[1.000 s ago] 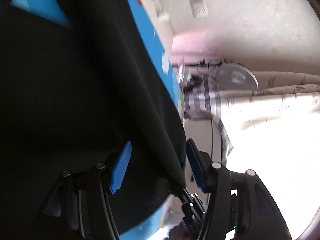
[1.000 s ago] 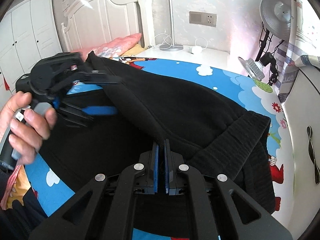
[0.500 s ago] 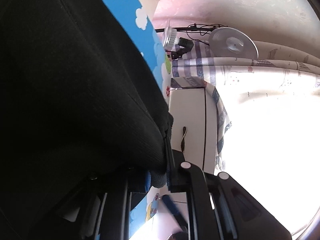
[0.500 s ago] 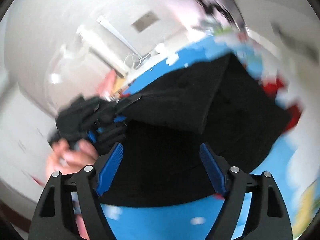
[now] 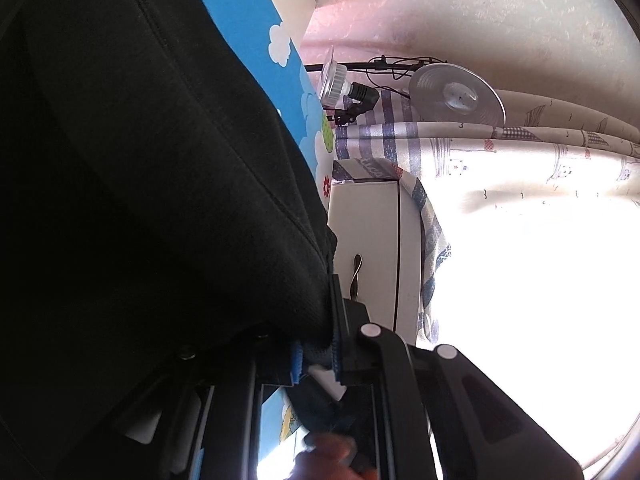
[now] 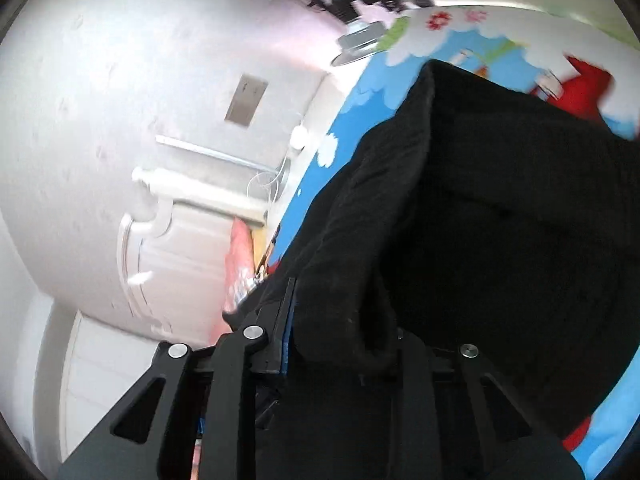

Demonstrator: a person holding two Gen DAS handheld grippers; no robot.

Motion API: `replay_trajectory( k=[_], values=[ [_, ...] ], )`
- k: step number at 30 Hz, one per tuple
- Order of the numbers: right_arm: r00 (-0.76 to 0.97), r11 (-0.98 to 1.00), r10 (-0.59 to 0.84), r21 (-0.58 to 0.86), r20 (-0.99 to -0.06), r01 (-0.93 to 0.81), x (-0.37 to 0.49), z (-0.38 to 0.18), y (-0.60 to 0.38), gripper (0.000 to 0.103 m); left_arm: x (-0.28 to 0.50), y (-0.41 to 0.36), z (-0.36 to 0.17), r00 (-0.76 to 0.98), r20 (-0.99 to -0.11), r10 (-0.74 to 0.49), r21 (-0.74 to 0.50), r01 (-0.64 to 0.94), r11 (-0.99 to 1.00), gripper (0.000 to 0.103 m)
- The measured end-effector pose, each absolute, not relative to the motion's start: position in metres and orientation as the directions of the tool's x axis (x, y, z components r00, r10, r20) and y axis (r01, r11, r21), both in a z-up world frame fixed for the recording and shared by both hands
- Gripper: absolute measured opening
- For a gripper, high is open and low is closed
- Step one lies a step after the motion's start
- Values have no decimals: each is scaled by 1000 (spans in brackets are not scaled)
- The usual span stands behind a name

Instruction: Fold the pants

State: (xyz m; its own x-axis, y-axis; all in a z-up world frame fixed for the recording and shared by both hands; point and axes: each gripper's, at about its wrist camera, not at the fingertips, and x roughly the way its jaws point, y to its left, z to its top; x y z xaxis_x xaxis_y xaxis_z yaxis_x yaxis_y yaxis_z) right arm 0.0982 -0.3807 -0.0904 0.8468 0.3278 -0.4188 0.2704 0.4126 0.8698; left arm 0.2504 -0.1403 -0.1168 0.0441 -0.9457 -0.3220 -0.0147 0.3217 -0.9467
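Left gripper is clenched on an edge of the black pants; one blue pad is mostly buried under fabric. The cloth fills the left half of this view and hides most of the blue cartoon bedsheet. Right gripper grips a thick rolled fold of the pants; its right finger is covered by cloth. Right view is motion-blurred. Pants lie over the bedsheet; white headboard partly visible.
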Motion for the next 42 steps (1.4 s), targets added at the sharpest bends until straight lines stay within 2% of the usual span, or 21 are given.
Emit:
replay_trajectory(
  k=[1, 2, 3, 4, 5, 7, 9, 13, 16, 22, 25, 26, 27, 28, 31, 35, 38, 40, 42],
  values=[
    [843, 431, 323, 860, -430, 273, 98, -86, -382, 22, 251, -137, -117, 41, -320, -947, -947, -4, 320, 11],
    [841, 441, 328, 857, -430, 267, 99, -81, -383, 21, 251, -134, -118, 37, -315, -948, -949, -4, 315, 19],
    [838, 444, 341, 859, -426, 255, 99, -77, -384, 21, 254, -128, -119, 42, -313, -949, -950, -8, 313, 41],
    [837, 451, 346, 857, -424, 248, 97, -75, -387, 21, 260, -111, -119, 80, -308, -948, -951, -13, 308, 51],
    [836, 455, 351, 858, -421, 241, 97, -73, -388, 21, 267, -89, -118, 143, -313, -939, -949, -19, 313, 56],
    [834, 452, 365, 862, -413, 229, 96, -71, -391, 21, 287, -35, -119, 269, -322, -908, -946, -70, 315, 56],
    [833, 453, 374, 864, -409, 221, 96, -68, -394, 21, 310, 29, -118, 414, -347, -841, -937, -126, 325, 55],
    [826, 450, 387, 866, -409, 218, 95, -66, -398, 21, 352, 112, -118, 564, -412, -716, -909, -207, 361, 55],
    [822, 457, 395, 864, -411, 212, 97, -61, -400, 21, 380, 143, -122, 592, -461, -661, -886, -261, 383, 49],
    [807, 463, 412, 860, -423, 214, 99, -57, -405, 21, 414, 145, -137, 550, -548, -629, -836, -335, 436, 43],
    [794, 475, 412, 849, -447, 231, 100, -57, -407, 21, 420, 149, -144, 551, -536, -639, -844, -340, 415, 32],
    [786, 478, 415, 845, -458, 240, 100, -58, -409, 21, 423, 151, -143, 552, -529, -644, -848, -329, 415, 11],
    [783, 480, 415, 843, -464, 245, 100, -57, -410, 21, 424, 157, -141, 554, -513, -656, -858, -314, 406, 5],
    [781, 484, 410, 838, -471, 251, 98, -57, -413, 21, 420, 160, -135, 562, -508, -652, -861, -303, 409, 4],
    [772, 505, 388, 817, -503, 279, 83, -54, -428, 21, 381, 170, -96, 609, -501, -615, -860, -268, 435, 4],
    [719, 556, 351, 751, -600, 356, 61, -75, -444, 20, 265, 188, -55, 653, -517, -553, -827, -216, 519, 4],
    [657, 571, 360, 713, -663, 407, 53, -107, -450, 20, 174, 193, -79, 610, -584, -535, -785, -256, 564, 4],
    [648, 609, 353, 692, -674, 388, 52, -115, -448, 20, 133, 190, -105, 564, -642, -519, -744, -296, 598, 4],
    [652, 619, 344, 686, -675, 383, 49, -111, -447, 21, 124, 191, -128, 544, -651, -529, -743, -315, 590, 5]
  ],
)
